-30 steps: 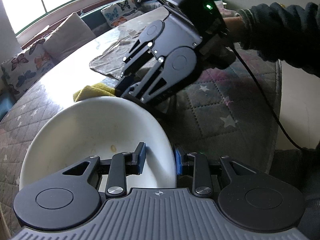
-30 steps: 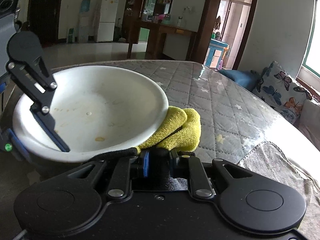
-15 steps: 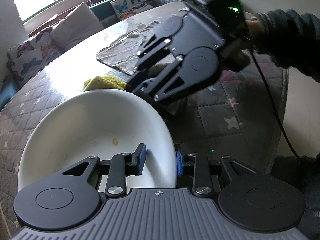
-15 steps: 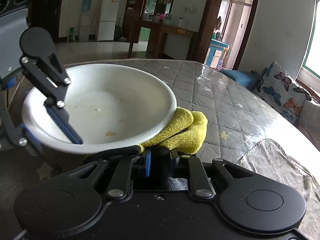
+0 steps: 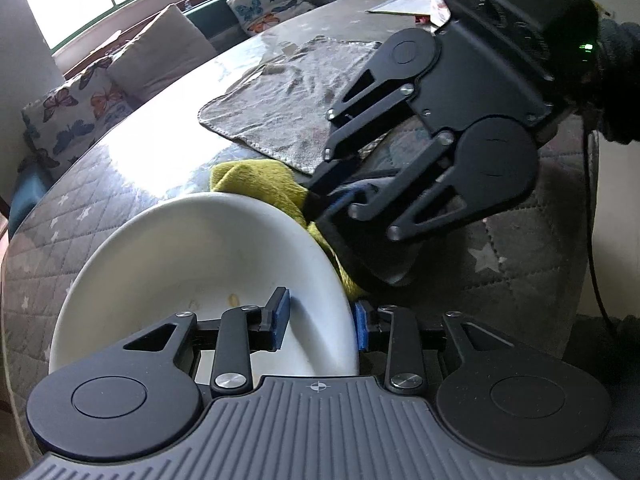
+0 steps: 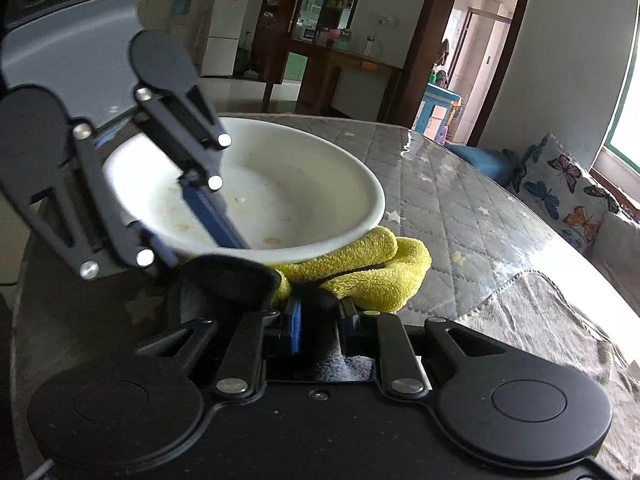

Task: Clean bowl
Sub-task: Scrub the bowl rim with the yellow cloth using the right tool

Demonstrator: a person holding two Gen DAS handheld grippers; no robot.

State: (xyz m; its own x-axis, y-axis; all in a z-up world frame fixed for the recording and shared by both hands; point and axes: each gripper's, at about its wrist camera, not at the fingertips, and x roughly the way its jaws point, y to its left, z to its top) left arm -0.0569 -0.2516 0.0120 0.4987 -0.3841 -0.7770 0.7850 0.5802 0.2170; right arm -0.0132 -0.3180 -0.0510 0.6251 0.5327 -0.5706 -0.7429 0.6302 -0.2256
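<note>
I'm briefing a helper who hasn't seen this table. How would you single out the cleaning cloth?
Start at the quilted, star-patterned table and find the white bowl. The cleaning cloth is bunched beside and partly under its rim, pinched by the right hand-held gripper. It is bright yellow and fluffy, unlike the flat grey towel behind it.

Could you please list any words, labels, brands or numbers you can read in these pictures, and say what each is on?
No readable text in either view.
Left gripper body: only a small crosshair mark, no letters.
Fridge: a small sticker, too blurred to read.
Papers at the table's far end: too small to read.
</note>
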